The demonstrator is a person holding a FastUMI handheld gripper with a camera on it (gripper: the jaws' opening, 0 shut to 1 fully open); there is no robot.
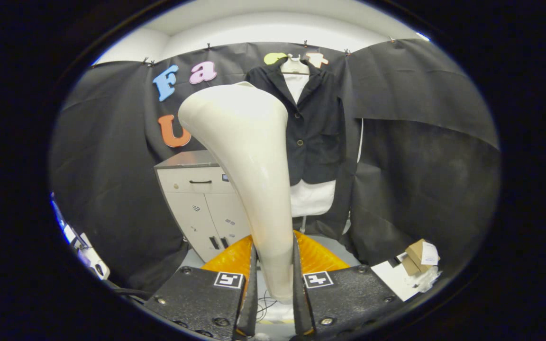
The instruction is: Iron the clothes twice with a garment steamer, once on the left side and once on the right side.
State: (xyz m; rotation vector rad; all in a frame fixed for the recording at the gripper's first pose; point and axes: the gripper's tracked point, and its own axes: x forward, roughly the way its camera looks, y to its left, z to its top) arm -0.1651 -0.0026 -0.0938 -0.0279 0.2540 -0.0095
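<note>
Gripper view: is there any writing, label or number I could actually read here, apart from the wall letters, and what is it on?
None can be read.
Gripper, shut on the steamer: two square black-and-white markers, patterns, not words.
Cabinet: small stickers, too small to read.
Box: white label, blurred.
Jacket: no text.

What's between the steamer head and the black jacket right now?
Nothing lies between: the gripper view shows the gripper clamping the steamer, its head overlapping the hanging jacket with no other object intervening.
</note>
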